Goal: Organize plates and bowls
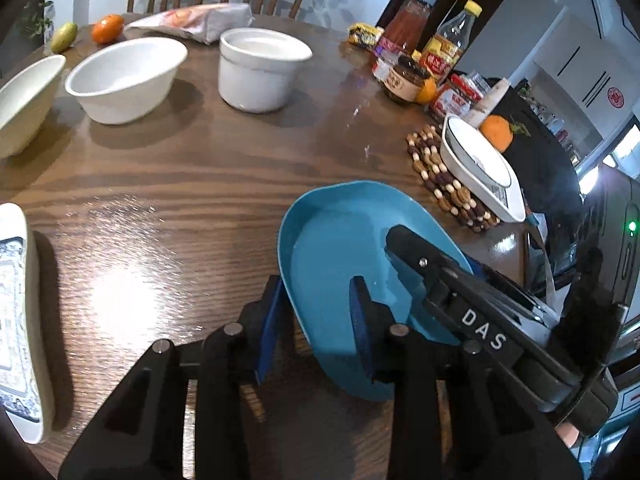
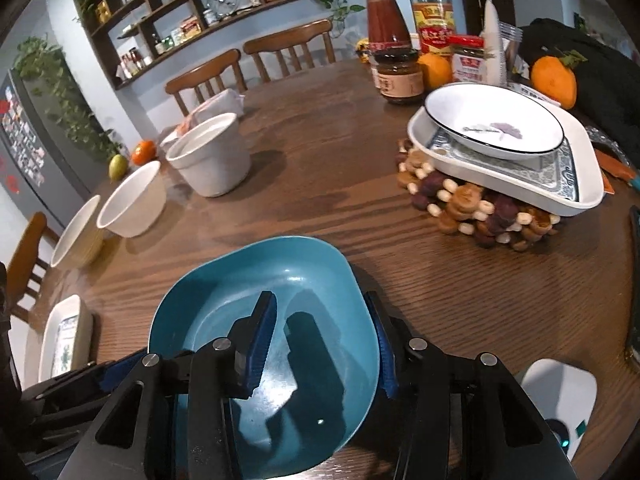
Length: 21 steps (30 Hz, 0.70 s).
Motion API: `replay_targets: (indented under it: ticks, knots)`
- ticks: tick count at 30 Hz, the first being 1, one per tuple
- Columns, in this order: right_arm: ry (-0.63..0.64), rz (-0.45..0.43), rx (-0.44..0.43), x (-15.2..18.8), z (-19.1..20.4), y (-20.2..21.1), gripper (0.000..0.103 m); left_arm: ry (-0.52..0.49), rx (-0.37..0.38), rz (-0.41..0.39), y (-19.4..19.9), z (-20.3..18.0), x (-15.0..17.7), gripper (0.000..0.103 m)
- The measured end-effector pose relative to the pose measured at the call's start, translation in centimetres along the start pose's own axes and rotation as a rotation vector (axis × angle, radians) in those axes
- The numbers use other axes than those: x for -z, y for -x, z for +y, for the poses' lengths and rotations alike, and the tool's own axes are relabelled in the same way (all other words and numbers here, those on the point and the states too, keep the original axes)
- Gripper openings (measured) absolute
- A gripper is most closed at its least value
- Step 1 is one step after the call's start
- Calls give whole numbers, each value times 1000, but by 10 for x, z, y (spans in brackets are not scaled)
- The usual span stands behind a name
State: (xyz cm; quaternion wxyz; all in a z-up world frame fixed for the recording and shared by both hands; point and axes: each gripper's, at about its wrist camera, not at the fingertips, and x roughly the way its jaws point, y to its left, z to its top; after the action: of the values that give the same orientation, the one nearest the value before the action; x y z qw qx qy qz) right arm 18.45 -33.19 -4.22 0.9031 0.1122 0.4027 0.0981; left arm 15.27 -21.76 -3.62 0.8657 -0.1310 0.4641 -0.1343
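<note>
A teal plate point(image 1: 340, 240) point(image 2: 280, 280) is held just above the brown table between both grippers. My left gripper point(image 1: 316, 320) straddles its left rim, one finger outside and one inside. My right gripper point(image 2: 324, 336) straddles its right rim the same way, and it also shows in the left wrist view point(image 1: 440, 272). The jaws stand wider than the rim, so the grip is unclear. A round white plate with a flower point(image 2: 494, 124) sits on a blue-patterned rectangular dish point(image 2: 520, 176) on a beaded trivet point(image 2: 472, 208). White bowls point(image 1: 124, 80) point(image 1: 260, 68) stand at the far left.
A patterned rectangular dish point(image 1: 20, 320) lies at the table's left edge. Jars, sauce bottles point(image 2: 386, 16) and oranges point(image 2: 554, 80) crowd the back right. A snack bag point(image 1: 192, 22), an orange and a pear sit near two chairs. A white device point(image 2: 560, 400) is at right.
</note>
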Motion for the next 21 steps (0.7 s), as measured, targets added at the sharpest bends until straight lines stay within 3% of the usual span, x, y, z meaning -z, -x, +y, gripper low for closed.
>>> replay_targets:
  ticks: [21]
  knots:
    - [33,-70,-101,16,80,12,47,7,-63,-125,62,57,11,32]
